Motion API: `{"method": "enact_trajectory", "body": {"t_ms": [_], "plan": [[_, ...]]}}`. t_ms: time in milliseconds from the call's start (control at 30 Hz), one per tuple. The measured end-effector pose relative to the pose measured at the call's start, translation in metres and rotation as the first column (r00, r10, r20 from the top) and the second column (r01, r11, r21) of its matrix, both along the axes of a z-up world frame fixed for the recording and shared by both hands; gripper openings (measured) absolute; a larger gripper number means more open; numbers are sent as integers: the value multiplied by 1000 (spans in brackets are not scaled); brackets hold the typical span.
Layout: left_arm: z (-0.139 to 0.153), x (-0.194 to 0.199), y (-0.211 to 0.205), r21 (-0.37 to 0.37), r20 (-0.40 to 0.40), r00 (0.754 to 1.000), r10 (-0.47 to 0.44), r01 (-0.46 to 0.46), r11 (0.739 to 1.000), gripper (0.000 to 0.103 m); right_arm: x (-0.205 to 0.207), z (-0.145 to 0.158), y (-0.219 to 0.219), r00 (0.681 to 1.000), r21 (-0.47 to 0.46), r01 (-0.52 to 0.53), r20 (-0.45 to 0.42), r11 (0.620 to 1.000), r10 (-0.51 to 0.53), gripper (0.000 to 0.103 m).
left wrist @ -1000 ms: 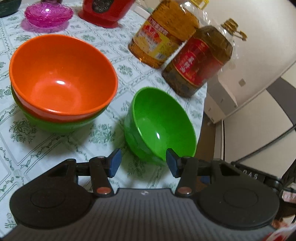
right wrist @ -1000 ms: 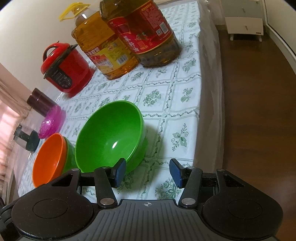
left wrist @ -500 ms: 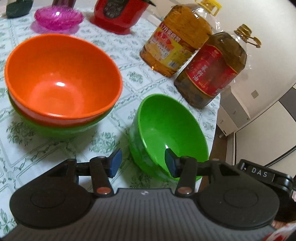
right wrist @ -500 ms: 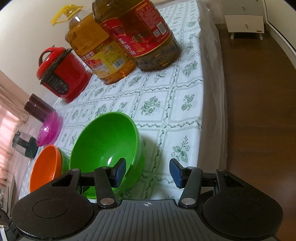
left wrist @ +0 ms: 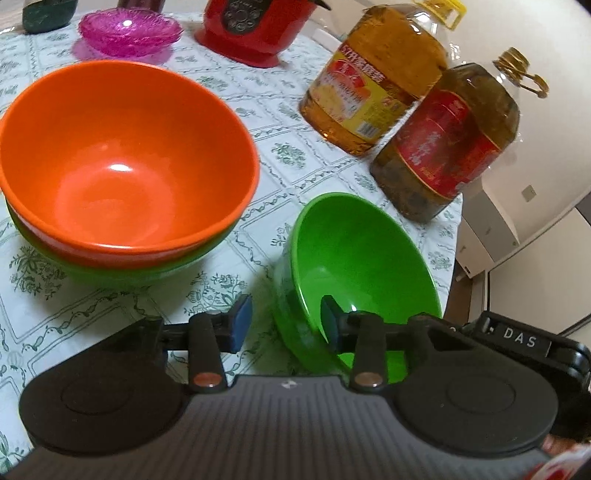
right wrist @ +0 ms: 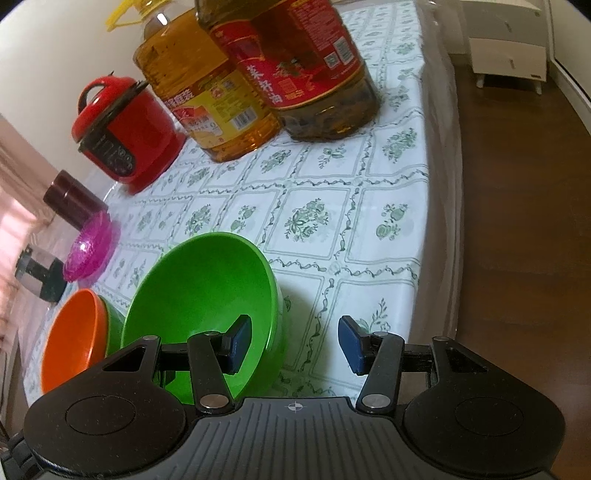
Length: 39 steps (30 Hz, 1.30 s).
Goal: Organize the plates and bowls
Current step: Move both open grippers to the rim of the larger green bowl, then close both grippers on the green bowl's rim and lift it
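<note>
A lone green bowl (left wrist: 354, 266) stands on the patterned tablecloth near the table's right edge. Left of it, an orange bowl (left wrist: 122, 158) is nested in another green bowl (left wrist: 155, 271). My left gripper (left wrist: 284, 323) straddles the lone bowl's near left rim, one pad inside and one outside. Its jaws are closing, and a gap still shows at the outer pad. In the right wrist view the same green bowl (right wrist: 207, 295) has my right gripper (right wrist: 295, 343) over its right rim. That gripper is open, with its left pad inside the bowl and not pressing. The orange bowl (right wrist: 70, 339) sits further left.
Two big oil bottles (left wrist: 373, 85) (left wrist: 447, 147) stand behind the bowl. A red cooker (left wrist: 255, 26) and a pink glass dish (left wrist: 129, 31) are at the back. The table edge (right wrist: 424, 236) drops to a wooden floor (right wrist: 517, 221) on the right.
Both grippers have come closer to the lone green bowl, so its rim now lies between each pair of jaws. The left jaws have narrowed. The right jaws keep the same width.
</note>
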<state>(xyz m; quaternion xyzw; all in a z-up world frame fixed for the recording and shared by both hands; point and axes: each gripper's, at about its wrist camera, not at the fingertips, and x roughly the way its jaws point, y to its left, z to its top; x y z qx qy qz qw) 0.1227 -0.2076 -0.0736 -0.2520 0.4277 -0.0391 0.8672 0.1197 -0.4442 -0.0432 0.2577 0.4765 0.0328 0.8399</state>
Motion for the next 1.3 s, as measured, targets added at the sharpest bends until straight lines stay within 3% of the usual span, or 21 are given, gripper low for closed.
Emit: {"method": "enact_trajectory", "body": {"t_ms": [267, 567, 833, 1100, 1300], "plan": [[-1, 5, -5, 23, 10, 1000, -6, 6, 1000, 22, 15, -12, 5, 998, -33, -60, -14, 998, 60, 52], [-1, 9, -8, 52, 3, 1000, -26, 26, 998, 20, 25, -19, 12, 994, -46, -108, -24, 993, 107, 51], [0, 9, -8, 45, -1, 1000, -29, 29, 999, 20, 25, -22, 17, 990, -36, -141, -32, 989, 140, 14], [6, 1, 0, 64, -19, 998, -66, 67, 996, 16, 5, -19, 22, 990, -18, -127, -60, 992, 126, 13], [14, -7, 13, 98, -65, 985, -162, 168, 981, 12, -26, -13, 26, 993, 37, -83, -85, 996, 86, 13]]}}
